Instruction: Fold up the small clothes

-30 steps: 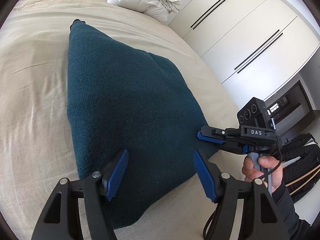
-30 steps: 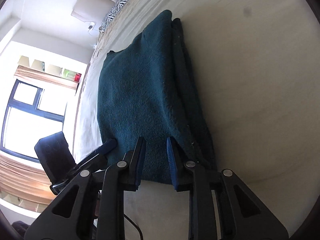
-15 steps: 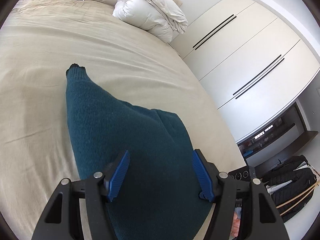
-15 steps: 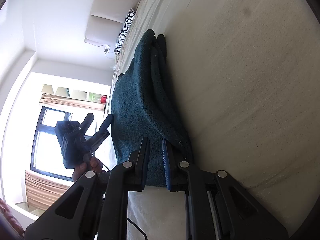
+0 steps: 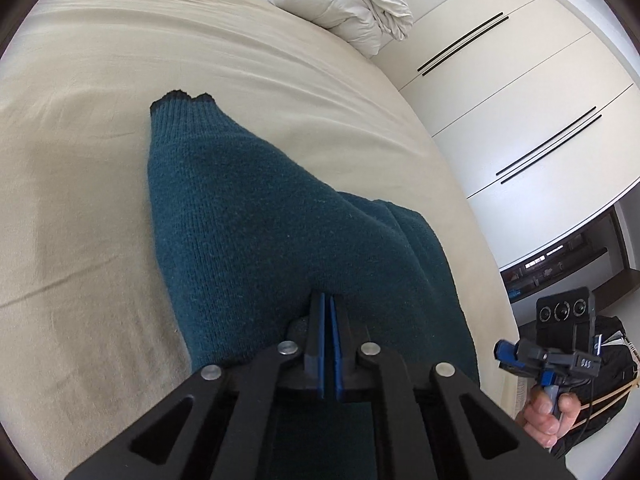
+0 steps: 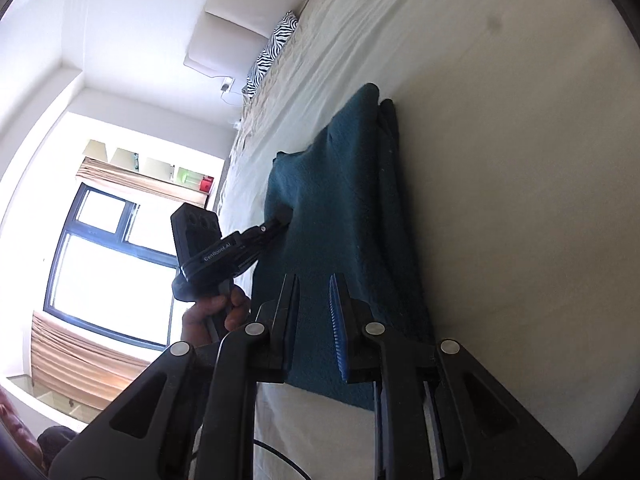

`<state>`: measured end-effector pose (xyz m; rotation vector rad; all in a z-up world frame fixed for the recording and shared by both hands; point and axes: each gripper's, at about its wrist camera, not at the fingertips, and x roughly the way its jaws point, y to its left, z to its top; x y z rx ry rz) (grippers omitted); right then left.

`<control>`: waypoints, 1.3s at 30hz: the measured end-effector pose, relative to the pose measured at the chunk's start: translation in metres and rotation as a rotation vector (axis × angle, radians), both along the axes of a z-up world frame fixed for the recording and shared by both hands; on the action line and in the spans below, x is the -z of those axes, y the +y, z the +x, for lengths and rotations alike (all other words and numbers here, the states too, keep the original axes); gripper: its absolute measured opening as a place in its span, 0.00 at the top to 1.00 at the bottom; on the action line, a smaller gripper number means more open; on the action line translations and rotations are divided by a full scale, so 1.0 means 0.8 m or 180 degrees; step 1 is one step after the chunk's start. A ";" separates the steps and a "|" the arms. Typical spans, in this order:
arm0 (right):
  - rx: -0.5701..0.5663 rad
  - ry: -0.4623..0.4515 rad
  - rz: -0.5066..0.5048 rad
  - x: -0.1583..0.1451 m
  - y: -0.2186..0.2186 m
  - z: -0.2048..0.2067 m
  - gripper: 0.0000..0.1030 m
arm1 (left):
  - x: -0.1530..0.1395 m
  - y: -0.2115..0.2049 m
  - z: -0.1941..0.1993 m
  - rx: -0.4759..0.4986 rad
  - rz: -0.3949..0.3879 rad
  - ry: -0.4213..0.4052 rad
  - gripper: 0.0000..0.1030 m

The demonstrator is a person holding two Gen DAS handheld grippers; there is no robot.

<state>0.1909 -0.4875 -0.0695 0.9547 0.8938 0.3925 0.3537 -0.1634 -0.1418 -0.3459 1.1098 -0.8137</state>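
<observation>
A dark teal knitted garment lies partly folded on the beige bed. My left gripper is shut on its near edge and lifts the cloth into a ridge; a ribbed cuff points away. In the right wrist view the garment lies in layered folds. My right gripper is open with a narrow gap, just above the garment's near corner, holding nothing. The left gripper shows there pinching the far edge. The right gripper shows at the bed's edge in the left wrist view.
A white duvet is bunched at the head of the bed, with a zebra-print pillow beside the headboard. White wardrobe doors stand along the right side. A window lies beyond the bed. Dark bags sit on the floor.
My left gripper closed on the garment's edge and lifted it. My right gripper let go of the corner and opened slightly, drawing back toward the bed's edge.
</observation>
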 end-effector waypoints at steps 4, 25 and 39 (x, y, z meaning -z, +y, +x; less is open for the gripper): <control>-0.0217 0.0055 0.0158 -0.005 0.025 0.084 0.85 | -0.004 -0.005 -0.007 0.0002 0.0143 -0.0133 0.92; -0.0259 0.0264 -0.0054 0.042 0.048 0.058 0.93 | -0.046 0.019 -0.089 -0.0108 0.0185 -0.0555 0.57; 0.0390 0.0198 -0.0329 0.021 -0.011 0.012 0.27 | -0.048 0.066 -0.096 -0.0500 -0.0003 -0.0398 0.23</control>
